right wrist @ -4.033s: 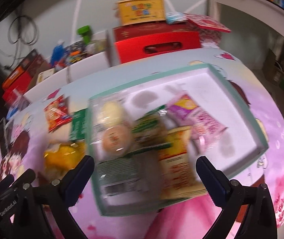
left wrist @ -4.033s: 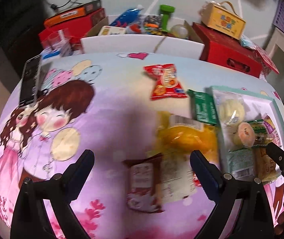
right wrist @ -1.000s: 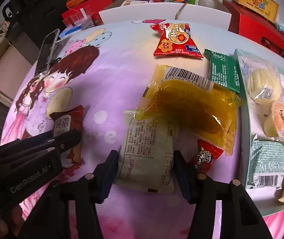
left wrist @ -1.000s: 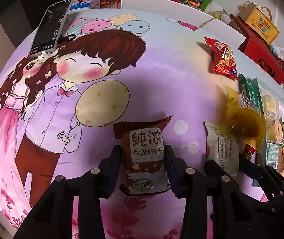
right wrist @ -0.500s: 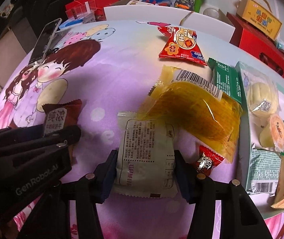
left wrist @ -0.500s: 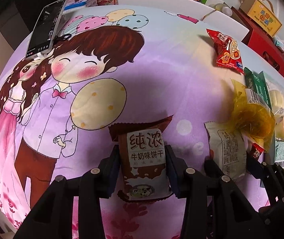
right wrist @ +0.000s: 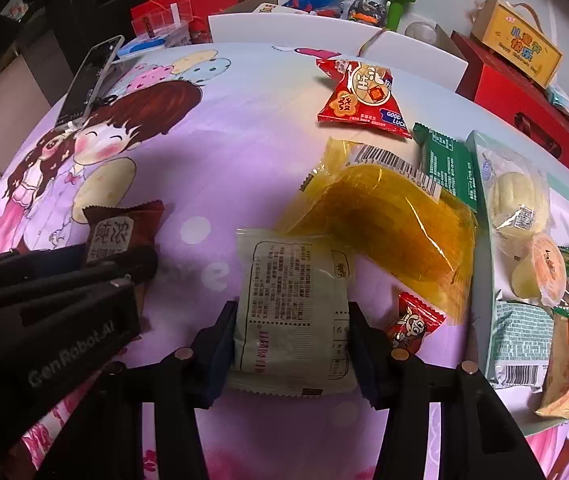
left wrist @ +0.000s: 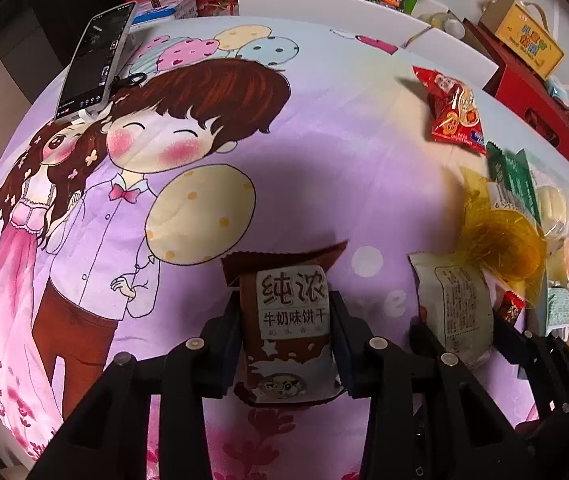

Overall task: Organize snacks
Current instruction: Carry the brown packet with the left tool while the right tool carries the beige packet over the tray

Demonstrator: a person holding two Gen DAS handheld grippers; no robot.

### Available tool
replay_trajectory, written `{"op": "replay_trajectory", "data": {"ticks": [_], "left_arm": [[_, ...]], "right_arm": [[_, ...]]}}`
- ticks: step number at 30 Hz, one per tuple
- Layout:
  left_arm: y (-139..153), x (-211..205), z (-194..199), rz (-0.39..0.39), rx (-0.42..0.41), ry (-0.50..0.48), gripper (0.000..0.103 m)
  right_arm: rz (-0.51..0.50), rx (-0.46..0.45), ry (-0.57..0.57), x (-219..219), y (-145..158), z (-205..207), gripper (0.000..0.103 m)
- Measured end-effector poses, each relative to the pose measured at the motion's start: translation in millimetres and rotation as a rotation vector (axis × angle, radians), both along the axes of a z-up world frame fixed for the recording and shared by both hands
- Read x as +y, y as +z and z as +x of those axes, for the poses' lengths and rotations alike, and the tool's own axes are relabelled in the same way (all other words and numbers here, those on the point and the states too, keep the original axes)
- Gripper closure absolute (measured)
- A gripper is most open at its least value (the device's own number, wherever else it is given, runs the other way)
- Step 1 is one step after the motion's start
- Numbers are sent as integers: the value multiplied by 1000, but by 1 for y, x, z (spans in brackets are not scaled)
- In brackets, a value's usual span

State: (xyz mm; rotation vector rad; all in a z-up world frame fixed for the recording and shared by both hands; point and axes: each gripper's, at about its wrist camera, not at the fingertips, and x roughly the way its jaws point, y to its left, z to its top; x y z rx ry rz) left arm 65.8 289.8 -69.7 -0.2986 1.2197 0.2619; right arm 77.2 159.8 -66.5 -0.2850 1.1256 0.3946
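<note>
My left gripper [left wrist: 286, 328] is shut on a brown milk-biscuit packet [left wrist: 290, 320], held just above the cartoon-printed cloth. In the right wrist view this packet [right wrist: 118, 232] and the left gripper [right wrist: 84, 276] show at the left. My right gripper [right wrist: 290, 340] is shut on a cream-white snack pack [right wrist: 294, 308] with printed text facing up; the same pack [left wrist: 458, 312] appears at the right of the left wrist view. A yellow bag [right wrist: 388, 216], a small red candy [right wrist: 414, 320], a red snack bag [right wrist: 364, 98] and a green pack [right wrist: 448, 164] lie on the cloth.
A teal-rimmed white tray [right wrist: 480, 240] at the right holds several wrapped snacks. A phone [left wrist: 94, 60] lies at the cloth's far left. Red boxes [right wrist: 516, 84], a yellow carton [right wrist: 518, 50] and white bins with clutter stand beyond the table's far edge.
Both grippers closed on their packets about a second ago and have since lifted slightly and drawn back; the white pack has come off the yellow bag's edge.
</note>
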Motion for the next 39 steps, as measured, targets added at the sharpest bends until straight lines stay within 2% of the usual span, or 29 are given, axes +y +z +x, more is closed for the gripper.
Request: {"op": "replay_trajectory", "data": {"ticks": [7,14,25,28,33,39], "left_arm": [[11,3,-3,4,-34,3,62],[33,3,-9,20,-96,14,62],[61,-15,-7,53,-176,-7,62],[67,-24,-4,62,-193,-27,62],[74,-47,3,12,-223,-94,62],[85,-93,13,44,-248,-204,62]], "right_arm": [[30,-7,-1,-4,11,-3,48],[74,-59,-1,-9,35,-12,48],[107,-92,-77,-38,60,-13,48],[109,-101,-104,-47,65,-11,48],[123,-99,-191,-79,74,-2,48],[104,-130,-318,-128,86,10,48]]}}
